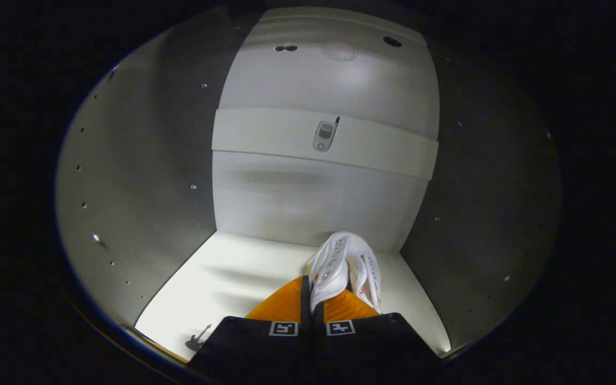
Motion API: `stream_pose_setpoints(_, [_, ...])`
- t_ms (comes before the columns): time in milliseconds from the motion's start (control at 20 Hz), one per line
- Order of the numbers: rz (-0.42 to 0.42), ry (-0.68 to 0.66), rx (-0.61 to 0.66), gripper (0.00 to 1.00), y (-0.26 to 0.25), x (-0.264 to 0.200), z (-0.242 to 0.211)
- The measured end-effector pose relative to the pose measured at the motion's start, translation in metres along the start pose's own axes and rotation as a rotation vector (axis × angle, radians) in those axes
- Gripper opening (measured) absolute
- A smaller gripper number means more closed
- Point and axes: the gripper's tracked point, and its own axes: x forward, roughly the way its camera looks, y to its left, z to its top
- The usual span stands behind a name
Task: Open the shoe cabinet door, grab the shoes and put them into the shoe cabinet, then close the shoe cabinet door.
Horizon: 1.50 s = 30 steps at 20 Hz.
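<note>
The shoe point(343, 264), white, is pinched in your gripper point(312, 307); both fingers are pressed close on its edge. You hold it inside the shoe cabinet point(308, 198), just above the cabinet's bottom panel point(217, 289) and near its back wall, below the cross rail point(265, 133).

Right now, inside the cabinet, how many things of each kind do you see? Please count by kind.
Shoes: 1, white, pinched between the fingers of the gripper
Crossbars on the back wall: 1
Metal fittings on the crossbar: 1
Total: 3
</note>
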Motion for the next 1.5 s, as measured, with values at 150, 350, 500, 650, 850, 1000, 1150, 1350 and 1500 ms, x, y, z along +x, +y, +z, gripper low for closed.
stream_pose_setpoints(150, [0.028,0.006,-0.026,0.04,0.005,0.004,-0.006])
stream_pose_setpoints(350, [0.035,0.029,-0.044,0.05,0.006,0.003,-0.016])
stream_pose_setpoints(500, [0.016,0.028,-0.022,0.13,0.005,-0.001,-0.016])
stream_pose_setpoints(650, [0.005,0.04,-0.021,0.41,0.006,-0.009,-0.022])
stream_pose_setpoints(850, [0.0,-0.006,0.005,0.64,0.007,-0.026,-0.01])
stream_pose_setpoints(1000, [-0.025,-0.031,0.023,0.73,0.002,-0.043,-0.001])
stream_pose_setpoints(1150, [-0.045,-0.079,0.049,0.73,-0.006,-0.07,0.014])
stream_pose_setpoints(1350, [-0.065,-0.156,0.068,0.84,-0.012,-0.121,0.038])
stream_pose_setpoints(1500, [-0.064,-0.206,0.08,0.9,-0.007,-0.172,0.052])
